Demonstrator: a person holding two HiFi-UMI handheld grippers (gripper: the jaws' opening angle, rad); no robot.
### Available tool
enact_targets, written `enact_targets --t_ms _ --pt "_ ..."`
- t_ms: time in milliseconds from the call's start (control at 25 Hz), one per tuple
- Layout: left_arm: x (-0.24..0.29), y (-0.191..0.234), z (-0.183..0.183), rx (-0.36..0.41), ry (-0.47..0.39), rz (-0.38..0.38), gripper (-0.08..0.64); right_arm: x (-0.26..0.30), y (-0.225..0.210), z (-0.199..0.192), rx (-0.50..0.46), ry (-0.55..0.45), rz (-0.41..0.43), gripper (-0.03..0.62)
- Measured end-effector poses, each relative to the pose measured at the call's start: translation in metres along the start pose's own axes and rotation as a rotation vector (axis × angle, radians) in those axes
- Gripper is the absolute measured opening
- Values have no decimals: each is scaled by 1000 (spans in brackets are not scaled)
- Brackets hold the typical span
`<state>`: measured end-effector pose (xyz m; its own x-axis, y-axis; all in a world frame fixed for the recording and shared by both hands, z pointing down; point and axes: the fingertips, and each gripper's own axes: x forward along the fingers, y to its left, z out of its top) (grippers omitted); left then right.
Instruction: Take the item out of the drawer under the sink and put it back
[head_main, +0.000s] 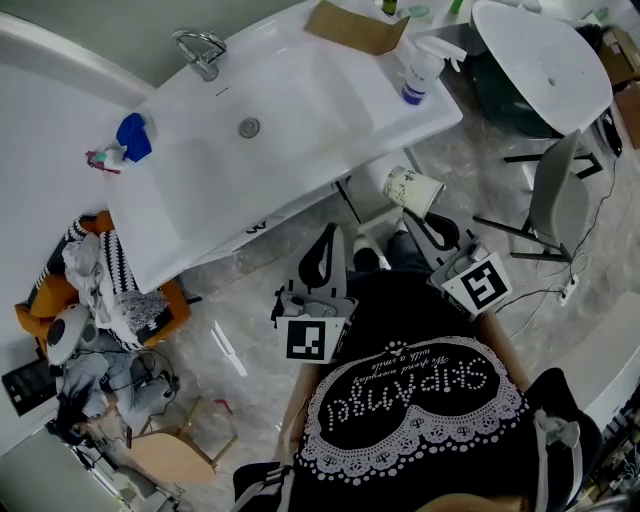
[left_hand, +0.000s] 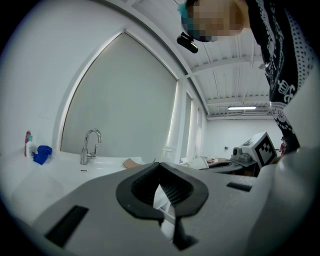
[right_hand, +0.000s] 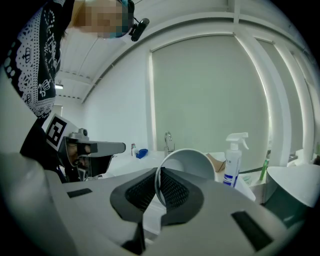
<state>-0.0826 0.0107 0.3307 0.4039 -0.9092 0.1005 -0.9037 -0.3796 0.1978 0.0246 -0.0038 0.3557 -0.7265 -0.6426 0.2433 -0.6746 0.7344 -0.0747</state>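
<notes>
The right gripper (right_hand: 159, 172) pinches the rim of the white paper cup (right_hand: 192, 161), jaws nearly together, holding it tilted just before the sink (head_main: 320, 165); the left gripper (left_hand: 160, 167) is closed on nothing.

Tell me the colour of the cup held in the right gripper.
White cup with dark scattered print on its side, best seen in the head view.

We wear a black top (head_main: 420, 415) printed with a white lace-edged heart and white lettering inside it. Our left gripper (left_hand: 161, 186) and right gripper (right_hand: 157, 189) are matte grey shells with black ribbed pads. The left cube (head_main: 317, 338) and right cube (head_main: 484, 283) are white with black square markers.
</notes>
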Motion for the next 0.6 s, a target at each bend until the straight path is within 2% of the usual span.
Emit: enact_targets --t_ms 240,600 --pt "8 -6 -3 0 10 -43 5 -7 2 -6 -54 -18 -27 26" --pt "13 -37 -9 42 49 -140 5 -40 -8 -8 -13 -46 -126 26"
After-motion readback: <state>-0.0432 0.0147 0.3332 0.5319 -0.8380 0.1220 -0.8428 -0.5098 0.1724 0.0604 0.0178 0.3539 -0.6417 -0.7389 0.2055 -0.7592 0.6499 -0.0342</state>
